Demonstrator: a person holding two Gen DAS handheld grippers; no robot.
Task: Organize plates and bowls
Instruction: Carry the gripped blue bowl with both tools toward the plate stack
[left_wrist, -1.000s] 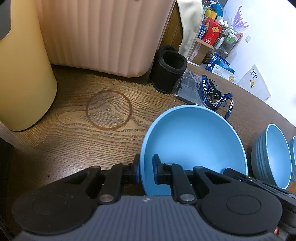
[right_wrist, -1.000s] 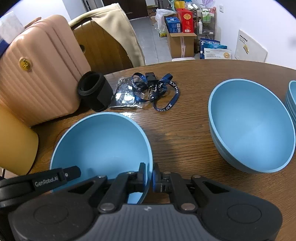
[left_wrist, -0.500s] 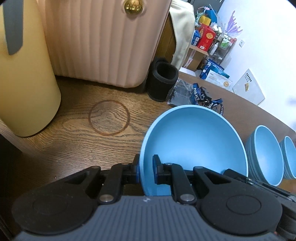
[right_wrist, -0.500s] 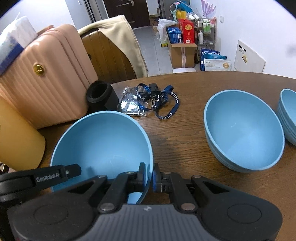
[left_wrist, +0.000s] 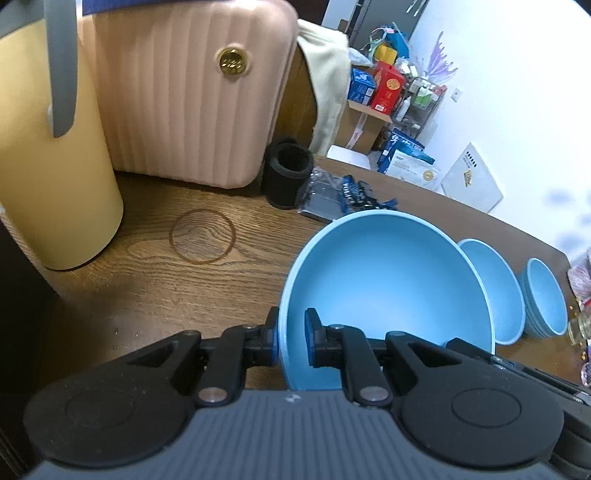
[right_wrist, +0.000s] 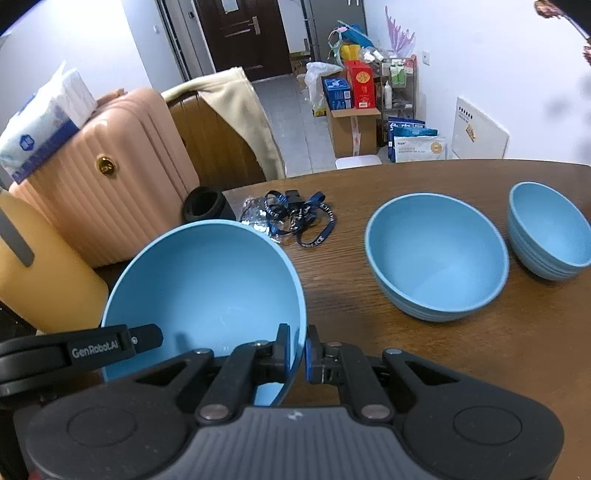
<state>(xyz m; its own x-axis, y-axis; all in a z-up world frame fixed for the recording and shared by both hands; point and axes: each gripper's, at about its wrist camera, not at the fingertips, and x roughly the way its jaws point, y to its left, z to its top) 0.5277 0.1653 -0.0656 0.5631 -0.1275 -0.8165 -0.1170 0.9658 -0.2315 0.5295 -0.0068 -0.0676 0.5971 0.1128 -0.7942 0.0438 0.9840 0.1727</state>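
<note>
— Bowl (right_wrist: 207, 284) — the large blue one — is gripped at its near rim from two sides: the left gripper (left_wrist: 291, 341) is clamped on the rim on one side, the right gripper (right_wrist: 295, 350) on the other, each with one pad inside the wall and one outside. It is carried clear of the wooden table (right_wrist: 369, 302), tipped a little toward the cameras.

— What could be lost here?

— The rim is thin and smooth, and only a small part of it is pinched. If the two hands are not moved together, the bowl can be twisted out of one pair of pads and dropped.

— And the landing?

— A second large bowl (right_wrist: 437, 254) is set on the table to the right, with what seems to be a stack of smaller bowls (right_wrist: 550, 229) beyond it — the layering is hard to read at the frame edge. If the carried bowl is lowered off-centre, the waiting one can be struck on its rim and pushed toward the stack. The lanyard (right_wrist: 306, 218) and black cup (right_wrist: 207, 205) lie well apart, so snagging is judged unlikely.
</note>
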